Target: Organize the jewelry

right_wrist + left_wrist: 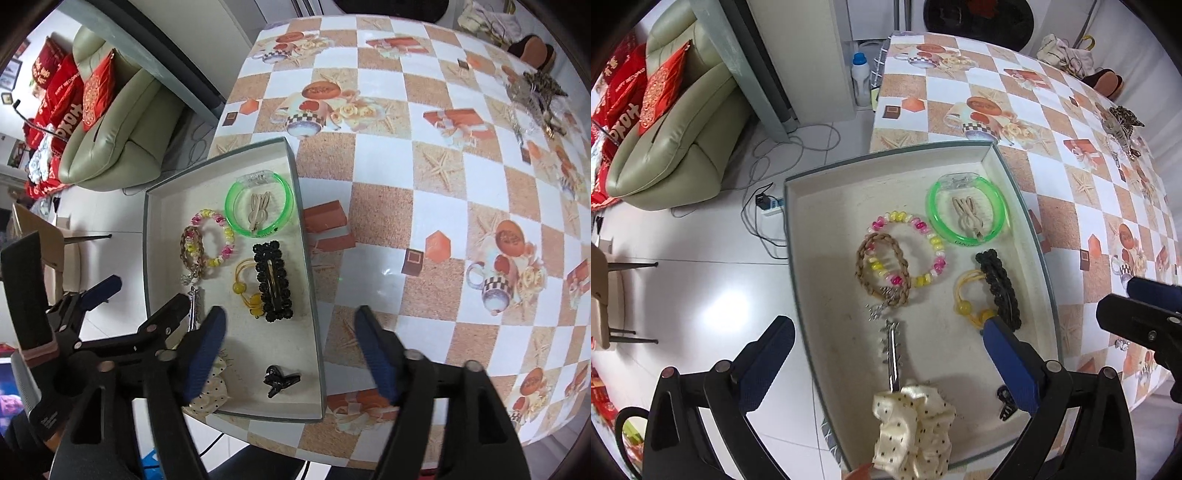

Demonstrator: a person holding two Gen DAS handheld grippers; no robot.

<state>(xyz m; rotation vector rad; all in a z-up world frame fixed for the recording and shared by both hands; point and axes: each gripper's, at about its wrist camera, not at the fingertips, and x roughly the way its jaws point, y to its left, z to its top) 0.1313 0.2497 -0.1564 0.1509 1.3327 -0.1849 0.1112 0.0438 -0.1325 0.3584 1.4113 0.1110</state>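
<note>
Above the tray [997, 155] of jewelry, both grippers' jaws stand wide apart, holding nothing.

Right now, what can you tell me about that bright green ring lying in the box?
The green bangle is a translucent, plastic-looking hoop in neon green, with a clear segment along its far side. It lies flat on the floor of the shallow box, in the far corner by the table-side wall. A small beige hair clip rests inside the hoop. Neither gripper touches it.

scrunchie [212, 391] half hidden, far jewelry pile [535, 99] indistinct
</note>
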